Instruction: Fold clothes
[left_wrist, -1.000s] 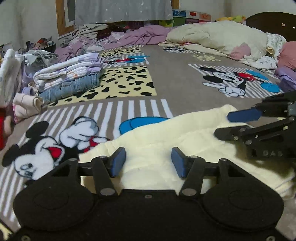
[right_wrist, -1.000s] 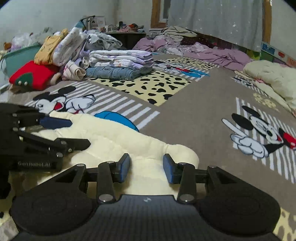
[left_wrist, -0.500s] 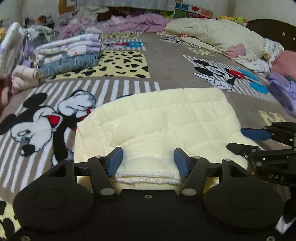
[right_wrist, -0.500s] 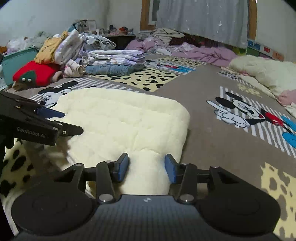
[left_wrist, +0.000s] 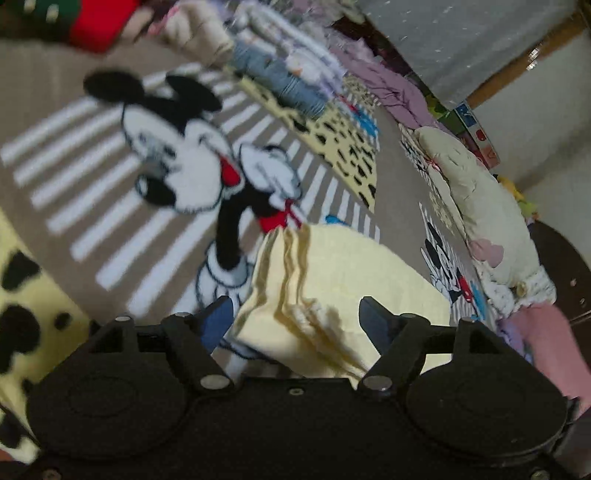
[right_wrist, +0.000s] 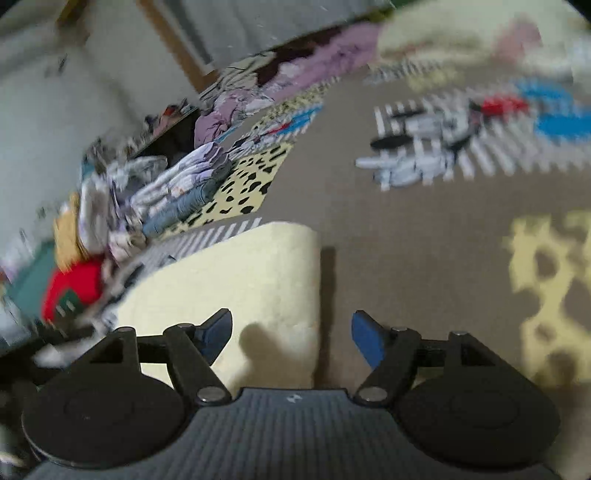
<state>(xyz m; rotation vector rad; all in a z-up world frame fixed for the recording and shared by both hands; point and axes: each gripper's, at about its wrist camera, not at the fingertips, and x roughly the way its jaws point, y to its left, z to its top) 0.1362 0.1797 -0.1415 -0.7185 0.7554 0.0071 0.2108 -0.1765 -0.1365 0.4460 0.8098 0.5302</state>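
A pale yellow quilted cloth (left_wrist: 343, 280) lies folded in several layers on the cartoon-mouse carpet (left_wrist: 110, 192). My left gripper (left_wrist: 297, 323) stands open, its blue pads either side of the stacked layer edges at the cloth's near left corner, not pinching them. In the right wrist view the same cloth (right_wrist: 240, 280) shows its rounded fold edge. My right gripper (right_wrist: 291, 334) is open over that edge, left pad above the cloth, right pad above bare carpet (right_wrist: 424, 236). Both views are tilted and blurred.
A stack of folded clothes with jeans (left_wrist: 288, 85) sits at the back of the carpet, also in the right wrist view (right_wrist: 177, 192). A red item (right_wrist: 72, 291) and loose garments lie left. A cream duvet (left_wrist: 476, 206) and pink bedding (left_wrist: 543, 343) lie right.
Both grippers have opened wide and let go of the yellow cloth. Both cameras have tilted and swung sideways. The cloth now lies folded smaller, with its layered edges showing.
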